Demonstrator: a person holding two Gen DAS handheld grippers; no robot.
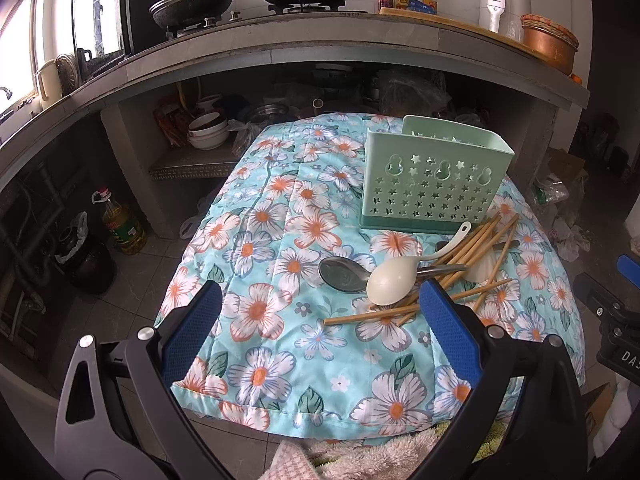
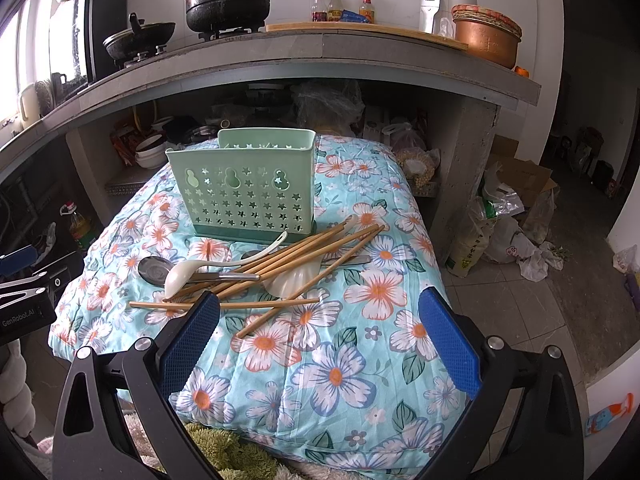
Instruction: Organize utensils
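**Utensils heaped, both grippers empty**

While both jaws gape, left gripper (image 1: 320,308) and right gripper (image 2: 318,314) hover above the floral cloth (image 2: 340,360), grasping nothing. Chopsticks (image 2: 280,264), white spoon (image 2: 180,276) and metal spoon (image 1: 342,274) lie piled just before the green holder (image 2: 244,192), mid-cloth.

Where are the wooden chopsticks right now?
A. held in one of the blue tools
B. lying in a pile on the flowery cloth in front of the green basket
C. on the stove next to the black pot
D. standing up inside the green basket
B: the chopsticks lie scattered with the spoons on the flowery cloth, just in front of the green basket, and both tools are open and empty.
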